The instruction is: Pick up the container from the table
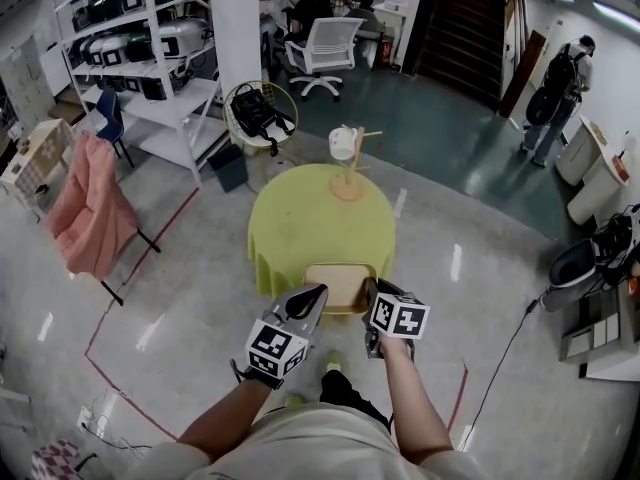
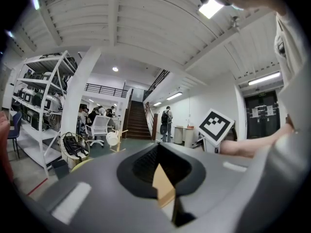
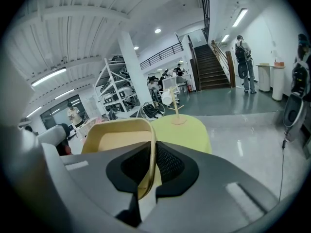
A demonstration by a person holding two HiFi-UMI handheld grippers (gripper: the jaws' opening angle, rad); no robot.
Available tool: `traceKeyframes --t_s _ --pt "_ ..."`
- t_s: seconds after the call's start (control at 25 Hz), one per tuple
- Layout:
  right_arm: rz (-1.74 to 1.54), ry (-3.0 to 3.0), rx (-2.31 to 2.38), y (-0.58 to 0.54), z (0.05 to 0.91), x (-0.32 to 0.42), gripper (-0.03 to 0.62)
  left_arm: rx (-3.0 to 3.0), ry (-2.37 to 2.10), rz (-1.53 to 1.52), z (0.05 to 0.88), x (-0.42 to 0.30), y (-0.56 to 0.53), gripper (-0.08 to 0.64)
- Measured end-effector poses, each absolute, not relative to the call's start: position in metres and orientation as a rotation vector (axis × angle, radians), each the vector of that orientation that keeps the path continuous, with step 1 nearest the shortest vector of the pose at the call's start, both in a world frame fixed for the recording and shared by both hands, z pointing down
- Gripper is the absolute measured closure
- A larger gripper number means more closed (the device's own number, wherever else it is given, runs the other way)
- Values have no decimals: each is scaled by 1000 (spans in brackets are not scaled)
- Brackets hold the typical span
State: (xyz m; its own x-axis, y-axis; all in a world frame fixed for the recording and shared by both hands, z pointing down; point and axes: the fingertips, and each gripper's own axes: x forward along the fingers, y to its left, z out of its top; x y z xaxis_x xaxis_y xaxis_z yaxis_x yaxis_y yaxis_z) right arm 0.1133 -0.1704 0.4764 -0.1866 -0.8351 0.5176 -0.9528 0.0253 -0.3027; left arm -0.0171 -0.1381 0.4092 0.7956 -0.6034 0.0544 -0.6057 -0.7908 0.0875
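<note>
Head view: shallow tan rectangular plastic container (image 1: 340, 284) held between left gripper (image 1: 317, 298) and right gripper (image 1: 369, 293), over near edge of round yellow-green table (image 1: 300, 218).
Left gripper view: fingers (image 2: 141, 166) pinching thin tan wall.
Right gripper view: fingers (image 3: 170, 166) clamped on rounded rim, container body left of them.

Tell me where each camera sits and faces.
Head view: on the person's head, facing steeply down at table, container, left gripper, right gripper, forearms.
Left gripper view: on the left gripper, along jaws shut on the container; right forearm shows.
Right gripper view: on the right gripper, jaws shut on the container, facing the table.
All share the container.
</note>
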Motion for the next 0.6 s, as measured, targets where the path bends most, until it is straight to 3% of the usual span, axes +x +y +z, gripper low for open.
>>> traceKeyframes --t_s 0.6 --pt "872 -2099 1859 -174 476 104 560 2885 -986 20 405 -27 -143 554"
